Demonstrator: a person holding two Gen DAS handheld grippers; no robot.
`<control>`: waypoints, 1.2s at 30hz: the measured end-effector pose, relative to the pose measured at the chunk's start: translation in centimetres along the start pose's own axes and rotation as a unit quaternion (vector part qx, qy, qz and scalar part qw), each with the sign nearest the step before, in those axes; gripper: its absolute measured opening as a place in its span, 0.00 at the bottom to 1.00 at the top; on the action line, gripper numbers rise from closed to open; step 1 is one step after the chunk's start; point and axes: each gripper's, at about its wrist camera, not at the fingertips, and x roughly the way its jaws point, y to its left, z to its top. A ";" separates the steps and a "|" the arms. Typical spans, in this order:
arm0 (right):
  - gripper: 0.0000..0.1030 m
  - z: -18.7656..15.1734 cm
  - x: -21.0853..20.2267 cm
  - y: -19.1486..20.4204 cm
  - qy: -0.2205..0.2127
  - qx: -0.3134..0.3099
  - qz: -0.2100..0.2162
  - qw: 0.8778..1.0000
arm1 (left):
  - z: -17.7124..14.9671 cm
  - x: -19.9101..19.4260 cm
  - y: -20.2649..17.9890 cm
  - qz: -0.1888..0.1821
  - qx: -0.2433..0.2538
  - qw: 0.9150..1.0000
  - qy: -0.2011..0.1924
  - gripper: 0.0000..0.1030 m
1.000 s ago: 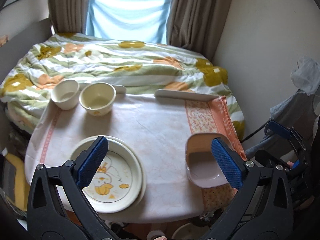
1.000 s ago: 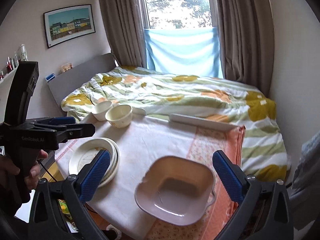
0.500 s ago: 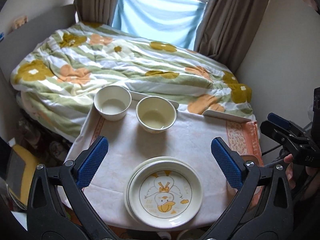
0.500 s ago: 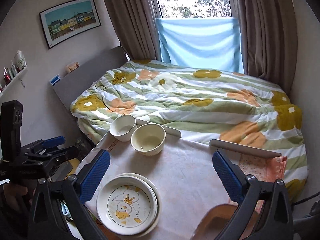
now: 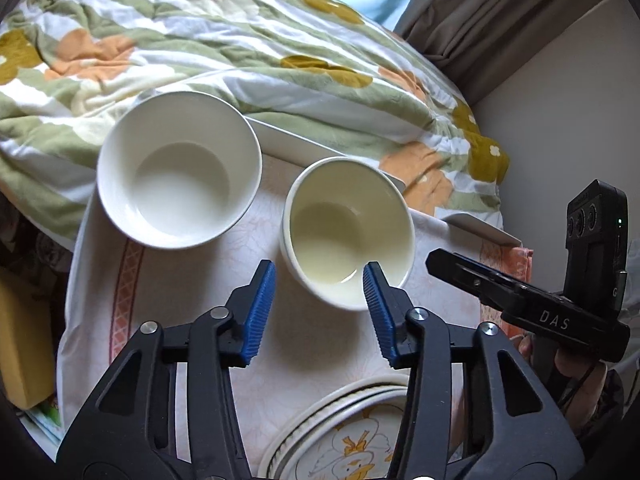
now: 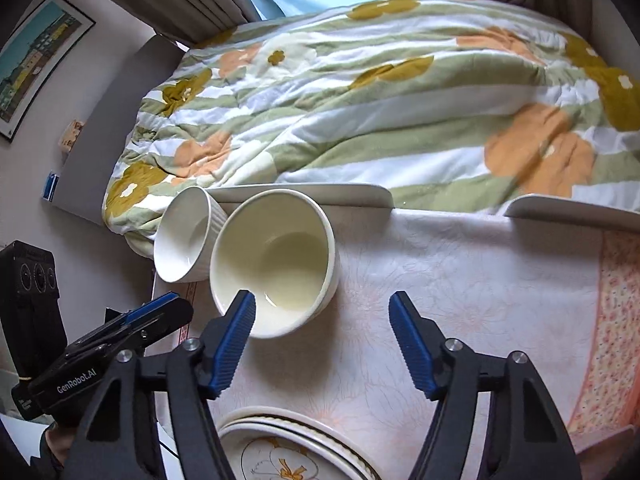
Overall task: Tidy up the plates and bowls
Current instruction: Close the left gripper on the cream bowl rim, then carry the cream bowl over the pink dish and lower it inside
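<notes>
A cream bowl [image 5: 347,229] and a white ribbed bowl [image 5: 178,176] stand side by side at the table's far edge. The left gripper [image 5: 318,285] is open, its right finger inside the cream bowl's near rim, its left finger outside. The right gripper [image 6: 322,312] is open; its left finger is at the cream bowl's [image 6: 276,258] near rim, with the white bowl [image 6: 184,236] to the left. A stack of duck-print plates [image 5: 352,440] lies at the near edge, also in the right wrist view [image 6: 288,444].
A flowered quilt [image 6: 360,100] on a bed lies right behind the table. The tablecloth [image 6: 460,280] has an orange patterned border at the right. The right gripper's body [image 5: 540,312] shows at the right of the left wrist view.
Both grippers have moved forward and down to the cream bowl. The left jaws have narrowed. The pink square bowl has left both views.
</notes>
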 end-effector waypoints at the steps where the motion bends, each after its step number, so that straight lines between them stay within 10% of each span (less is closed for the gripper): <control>1: 0.56 0.2 0.8 -0.2 0.007 0.005 -0.001 1.000 | 0.5 0.7 0.2 -0.001 0.000 1.000 0.006 0.36; 13: 0.14 1.5 4.8 -0.3 0.040 0.005 -0.005 0.999 | 2.2 3.9 1.5 0.020 0.000 0.999 0.032 0.11; 25: 0.14 1.3 3.5 0.2 0.014 0.004 -0.002 1.000 | 2.2 1.4 -0.7 0.042 0.040 0.998 0.001 0.11; 36: 0.13 -1.6 -6.4 0.8 -0.075 0.005 0.001 0.997 | -0.6 -6.0 -8.2 0.020 0.086 0.995 -0.056 0.11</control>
